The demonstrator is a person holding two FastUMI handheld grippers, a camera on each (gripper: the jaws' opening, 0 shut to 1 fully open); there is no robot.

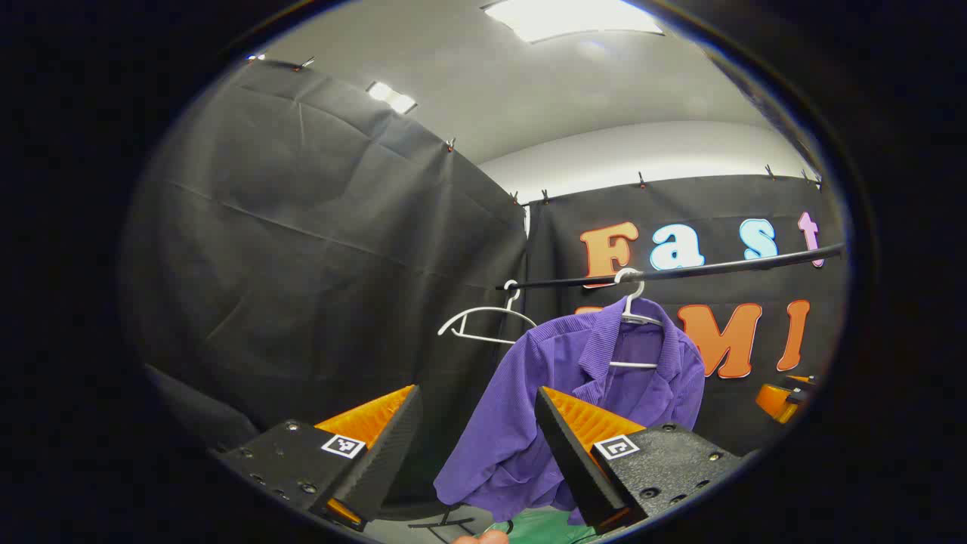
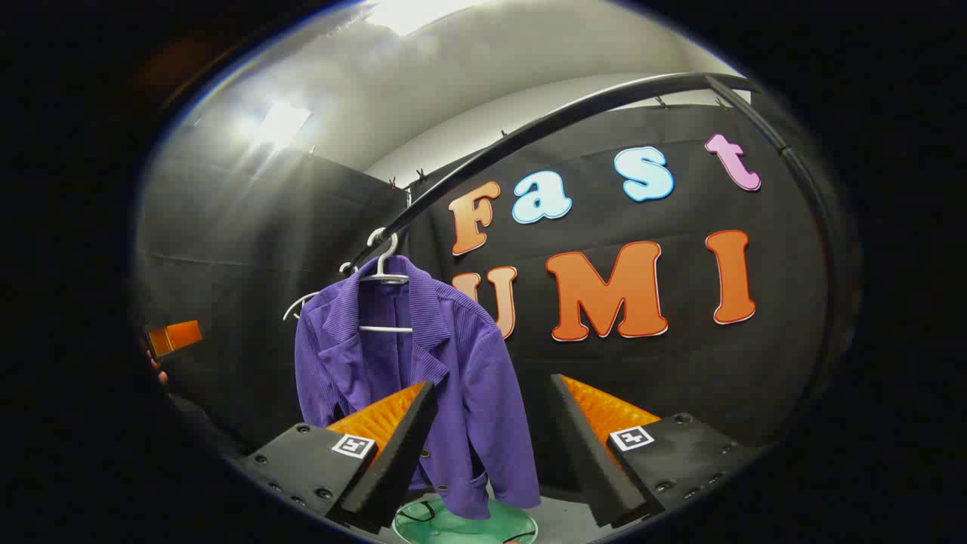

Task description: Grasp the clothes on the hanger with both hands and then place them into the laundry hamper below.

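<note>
Left gripper view, going left to right: my left gripper (image 1: 477,423) sits at 6 o'clock, two fingers spread wide, nothing between them. One empty white hanger (image 1: 483,321) hangs just left of centre on the black rail (image 1: 680,270). One purple shirt (image 1: 574,393) hangs on a second white hanger (image 1: 633,306), right of centre, about 4 o'clock from the empty one. So two hangers, one garment. The shirt's lower half drops behind my right-hand finger; that finger overlaps it in the frame, but I can't tell if there's contact. One green hamper (image 1: 548,527) peeks in at 6 o'clock, below the shirt hem. At 3 to 4 o'clock, by the edge, part of the other gripper (image 1: 786,397) shows; I can't tell its spread from here.

Right gripper view, left to right: at 9 o'clock, the left gripper's tip (image 2: 175,336) with a bit of a hand (image 2: 157,370) beside it. The purple shirt (image 2: 423,370) hangs left of centre on its hanger (image 2: 384,279), open at the front, one sleeve down each side. The empty hanger (image 2: 306,301) peeks out behind its left shoulder. The rail (image 2: 544,125) arcs from the hook up toward 1 o'clock. My right gripper (image 2: 492,423) is at 6 o'clock, two fingers wide apart, holding nothing; its left-hand finger overlaps the shirt's lower front. The green hamper's rim (image 2: 468,529) sits at 6 o'clock, directly under the shirt.
</note>
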